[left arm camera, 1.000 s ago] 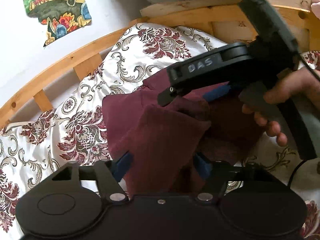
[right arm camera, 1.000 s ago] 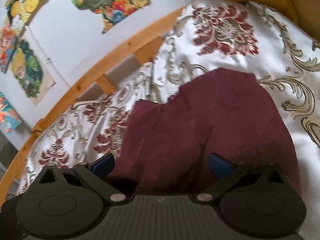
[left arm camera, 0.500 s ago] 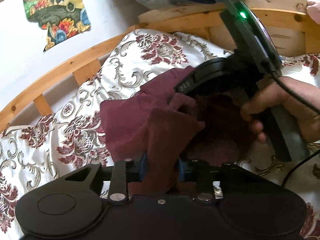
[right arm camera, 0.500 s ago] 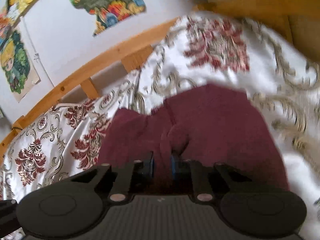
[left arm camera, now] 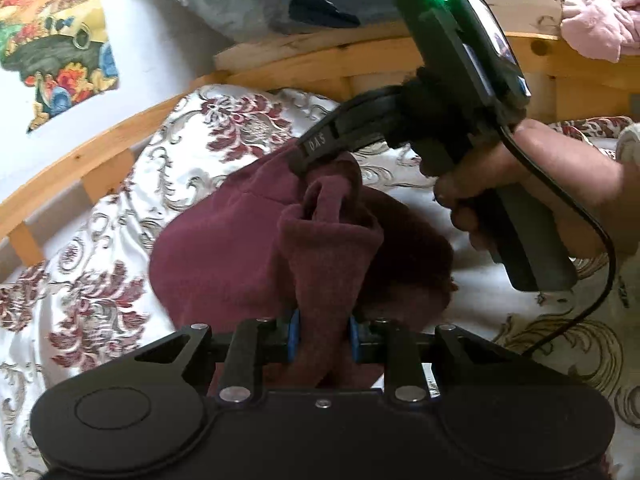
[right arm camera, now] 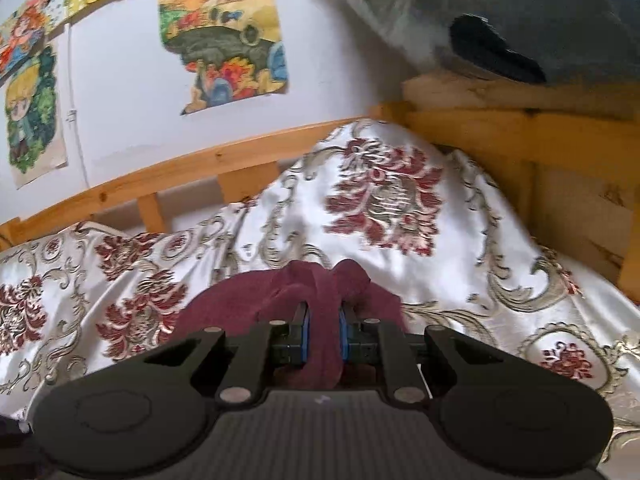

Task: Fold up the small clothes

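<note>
The maroon garment (left arm camera: pixel 224 256) on the bed (left arm camera: pixel 100 264) is clamped by both the left gripper (left arm camera: pixel 322 334) and right gripper (right arm camera: pixel 323 334), whose jaws have just been closing; bunched cloth may slip, spoiling the fold.

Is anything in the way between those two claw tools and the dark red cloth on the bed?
No, nothing visible. The left gripper and the right gripper have each just closed on a fold of the maroon garment, which lies on the floral bedspread.
</note>
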A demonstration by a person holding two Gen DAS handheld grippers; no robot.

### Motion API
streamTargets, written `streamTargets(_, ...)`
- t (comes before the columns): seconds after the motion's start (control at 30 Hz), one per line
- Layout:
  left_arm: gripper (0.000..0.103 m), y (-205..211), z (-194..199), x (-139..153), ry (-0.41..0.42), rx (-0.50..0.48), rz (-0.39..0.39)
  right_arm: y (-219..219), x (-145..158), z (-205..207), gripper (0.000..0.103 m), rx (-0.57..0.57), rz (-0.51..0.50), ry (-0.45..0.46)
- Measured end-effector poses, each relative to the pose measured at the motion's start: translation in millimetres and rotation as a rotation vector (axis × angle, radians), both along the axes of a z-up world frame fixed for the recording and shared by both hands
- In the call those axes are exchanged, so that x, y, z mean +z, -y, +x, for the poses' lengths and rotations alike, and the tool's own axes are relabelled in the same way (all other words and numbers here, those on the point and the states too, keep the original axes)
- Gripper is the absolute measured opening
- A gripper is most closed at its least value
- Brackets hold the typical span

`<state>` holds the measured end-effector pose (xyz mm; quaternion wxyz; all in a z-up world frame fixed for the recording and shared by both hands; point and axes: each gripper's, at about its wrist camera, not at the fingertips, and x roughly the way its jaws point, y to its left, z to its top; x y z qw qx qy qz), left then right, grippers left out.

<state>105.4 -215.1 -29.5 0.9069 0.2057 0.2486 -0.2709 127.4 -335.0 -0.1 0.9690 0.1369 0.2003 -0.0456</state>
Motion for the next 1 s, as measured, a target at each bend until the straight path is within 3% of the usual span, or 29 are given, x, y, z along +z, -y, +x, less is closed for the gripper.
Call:
streamTargets(0.27, 0.031, -6.2, 7.7, -7.2, -0.082, -0.014, -0.063, 12.2, -15.0, -1.1, 0.017, -0.034, 0.016, -0.098)
streamTargets(0.37, 0.039, -12.7, 8.0, -4.6, -0.096, -0.026, -0.088, 11.6, -15.8, -2.4, 0.017, -0.032, -0.005, -0.126)
streamTargets(0.47, 0.057, -24.7, 11.2, 3.6, -0.12, -0.04, -0.135, 13.8, -19.9, -2.2, 0.018, -0.035, -0.01, -0.16)
streamTargets(0.5, 0.07, -30.4, 12.9, 7.0, -0.122, -0.029, -0.151, 15.6, -20.8, -2.8, 0.018, -0.036, 0.001, -0.167)
streamTargets(0.53, 0.077, -37.0, 14.9, 9.9, -0.12, -0.01, -0.17, 17.7, -21.1, -3.6, 0.021, -0.039, 0.009, -0.171)
streamTargets(0.67, 0.078, -66.7, 38.6, 18.0, -0.126, 0.106, -0.246, 21.8, -21.2, -3.7, 0.03, -0.048, 0.017, -0.179)
streamTargets(0.8, 0.077, -89.3, 84.8, 22.3, -0.103, 0.333, -0.258, 19.5, -21.9, -4.4, 0.038, -0.057, 0.002, -0.187)
streamTargets(0.87, 0.072, -101.5, 112.8, 24.0, -0.107, 0.432, -0.309, 18.4, -22.0, -4.0, 0.045, -0.064, -0.019, -0.191)
streamTargets(0.93, 0.054, -114.5, 144.2, 23.7, -0.135, 0.492, -0.361, 19.5, -23.3, -4.3, 0.053, -0.075, -0.024, -0.193)
streamTargets(1.0, 0.049, -123.1, 172.4, 20.3, -0.162, 0.528, -0.379, 23.3, -25.7, -5.1, 0.058, -0.086, -0.003, -0.193)
